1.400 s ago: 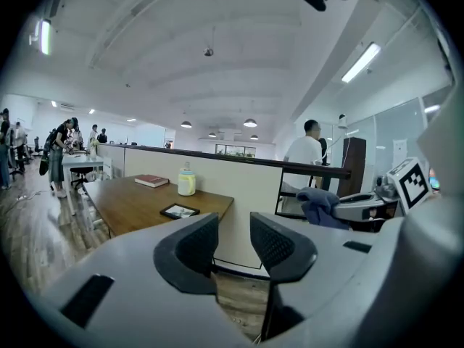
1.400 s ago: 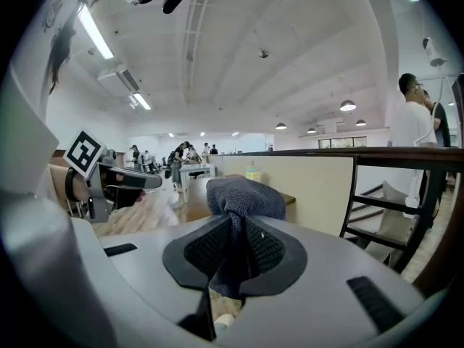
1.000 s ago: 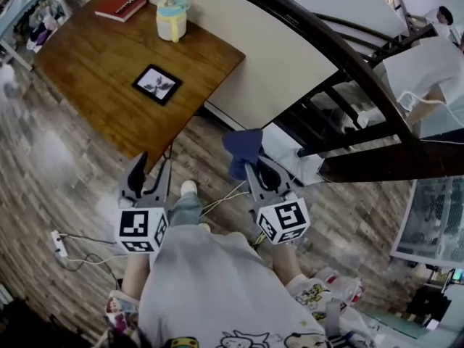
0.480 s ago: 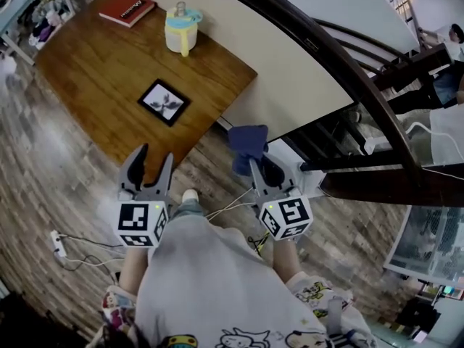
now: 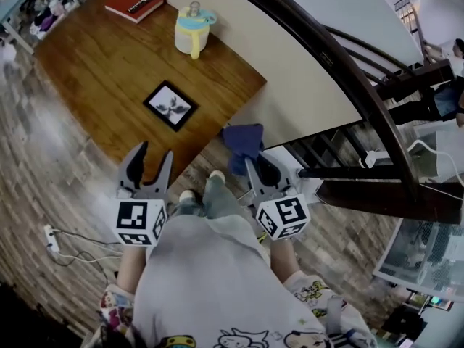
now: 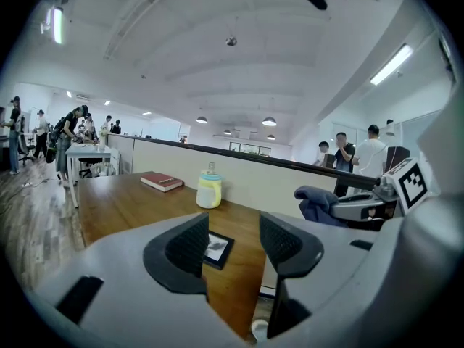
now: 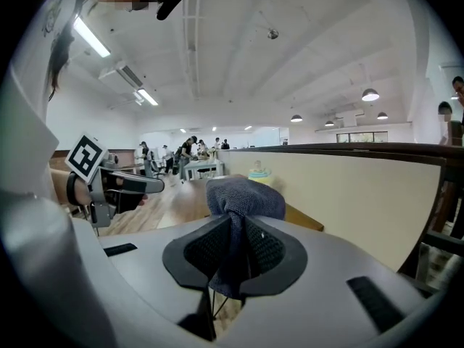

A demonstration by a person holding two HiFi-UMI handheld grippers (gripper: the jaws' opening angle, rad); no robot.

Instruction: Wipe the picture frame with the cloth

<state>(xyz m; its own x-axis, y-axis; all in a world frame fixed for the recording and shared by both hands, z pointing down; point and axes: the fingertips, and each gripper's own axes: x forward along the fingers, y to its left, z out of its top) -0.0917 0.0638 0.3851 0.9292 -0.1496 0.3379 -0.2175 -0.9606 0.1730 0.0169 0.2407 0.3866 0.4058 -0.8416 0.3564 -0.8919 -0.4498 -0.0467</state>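
Pinching bunched blue cloth point(image 7: 243, 194): right tongs point(image 7: 230, 256); square black frame point(image 5: 170, 105).

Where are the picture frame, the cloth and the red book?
picture frame point(image 5: 171, 106), head view: the photo in its middle
cloth point(image 5: 243, 142), head view: its bunched top
red book point(image 5: 134, 7), head view: its cover

Wooden table point(image 5: 94, 64): picture frame point(image 5: 170, 105) flat near edge; red book point(image 5: 134, 4), yellow bottle point(image 5: 191, 35) behind.

Pale cartoon-print top point(image 5: 210, 281), grey left gripper point(image 5: 154, 153), right gripper point(image 5: 252, 167), black jaws, marker cubes point(image 5: 140, 223)
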